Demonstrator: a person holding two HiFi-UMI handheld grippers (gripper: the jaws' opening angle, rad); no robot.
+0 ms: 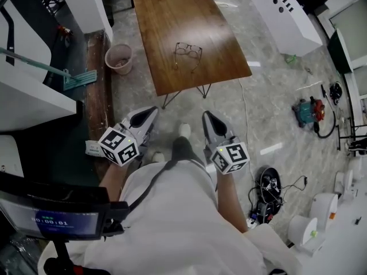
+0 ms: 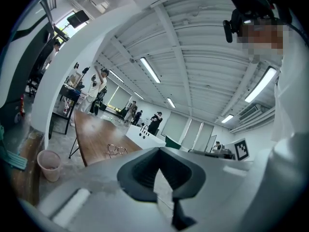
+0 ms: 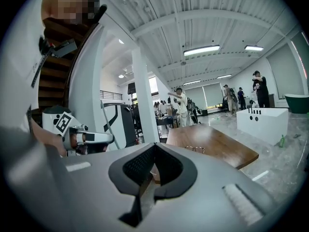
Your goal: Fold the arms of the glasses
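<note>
A pair of thin-rimmed glasses point(image 1: 188, 51) lies with its arms unfolded near the front edge of a brown wooden table point(image 1: 172, 16). Both grippers are held low in front of the person, well short of the table and apart from the glasses. My left gripper point(image 1: 148, 117) is shut with nothing in it, and so is my right gripper point(image 1: 207, 119). In the left gripper view the glasses point(image 2: 116, 150) show far off beyond the shut jaws point(image 2: 159, 159). The right gripper view has the glasses point(image 3: 194, 149) on the table point(image 3: 217, 146) past its shut jaws point(image 3: 154, 153).
A pink bucket point(image 1: 119, 58) stands on the floor left of the table. A white cabinet point(image 1: 284, 13) is at the back right. Cables, a teal and red tool point(image 1: 308, 111) and white devices point(image 1: 321, 211) lie on the floor at right. Several people stand far off.
</note>
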